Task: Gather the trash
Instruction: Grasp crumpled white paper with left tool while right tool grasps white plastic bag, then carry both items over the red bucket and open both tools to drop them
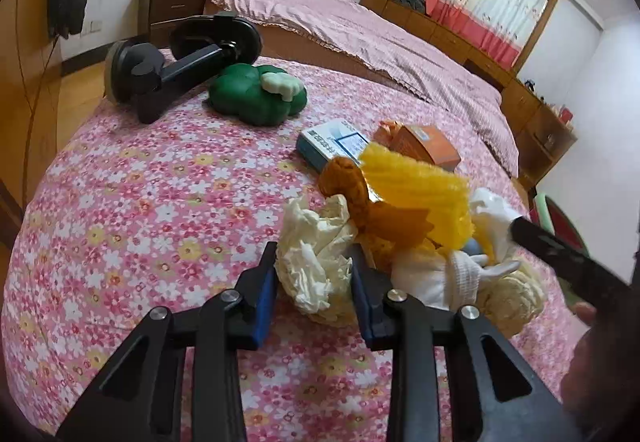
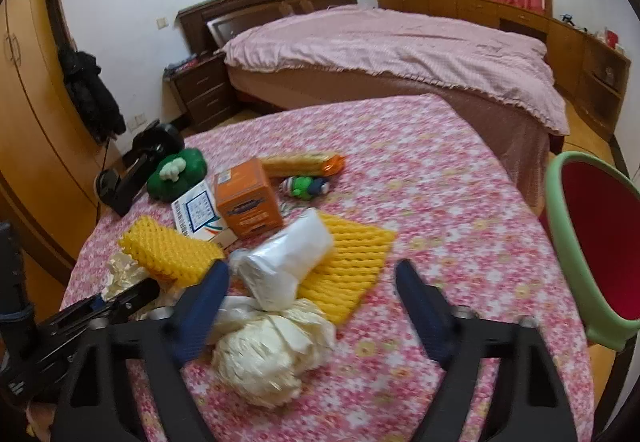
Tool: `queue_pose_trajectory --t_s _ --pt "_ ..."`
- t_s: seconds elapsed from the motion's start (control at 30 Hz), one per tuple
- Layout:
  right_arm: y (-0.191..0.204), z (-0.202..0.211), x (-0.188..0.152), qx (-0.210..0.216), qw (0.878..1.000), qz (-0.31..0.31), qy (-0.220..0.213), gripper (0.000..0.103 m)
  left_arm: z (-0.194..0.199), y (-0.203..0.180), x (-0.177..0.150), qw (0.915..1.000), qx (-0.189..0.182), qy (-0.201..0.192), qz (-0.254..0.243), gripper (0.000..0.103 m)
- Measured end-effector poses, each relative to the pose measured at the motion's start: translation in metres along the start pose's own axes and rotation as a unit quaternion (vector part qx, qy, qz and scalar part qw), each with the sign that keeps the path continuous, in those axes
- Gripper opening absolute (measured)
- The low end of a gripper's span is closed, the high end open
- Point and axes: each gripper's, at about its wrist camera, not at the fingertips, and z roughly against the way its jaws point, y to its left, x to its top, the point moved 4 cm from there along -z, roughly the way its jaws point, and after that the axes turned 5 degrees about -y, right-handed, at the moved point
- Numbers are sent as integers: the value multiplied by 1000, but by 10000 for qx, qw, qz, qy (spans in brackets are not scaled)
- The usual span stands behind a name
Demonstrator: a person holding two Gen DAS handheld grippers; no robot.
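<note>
Left gripper (image 1: 314, 292) is sitting narrowed around a crumpled cream tissue wad (image 1: 316, 262) on the floral tablecloth (image 1: 152, 201), blue pads (image 1: 266, 302) flanking it on both sides; can't tell if they're actually pressing it. Right gripper (image 2: 312, 306) is hanging roughly half open with nothing gripped, left finger just beside a white plastic bag (image 2: 286, 266) and a second cream paper wad (image 2: 264, 358). Rest of the trash is lying mid-table: yellow foam net (image 2: 176, 254), orange box (image 2: 246, 197). Green-rimmed red bin (image 2: 592, 246) is standing off the table's right edge
</note>
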Motion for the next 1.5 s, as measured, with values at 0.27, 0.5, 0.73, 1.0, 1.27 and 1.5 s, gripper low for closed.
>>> queue_pose_trajectory --t_s 0.27,0.5,0.73,1.0,1.27,1.5 --pt "1 -10 -5 101 9995 -214 233 31 24 8 7 9993 72 -321 150 34" --pt "-1 21 2 300 9991 -259 -118 28 54 -9 12 9981 35 -622 23 34" --pt "-9 65 5 396 9972 -319 -554 28 78 -34 15 9968 -137 -781 -100 34" --pt "-37 108 5 323 9937 -547 -919 28 88 -75 19 9948 -364 -861 -391 34" --pt "-81 141 2 77 9894 -823 -1195 28 84 -128 19 9917 -672 -790 -763 34" --pt "-115 155 -5 -177 9865 -972 -1305 28 65 -179 13 9878 -907 -579 -1124 34"
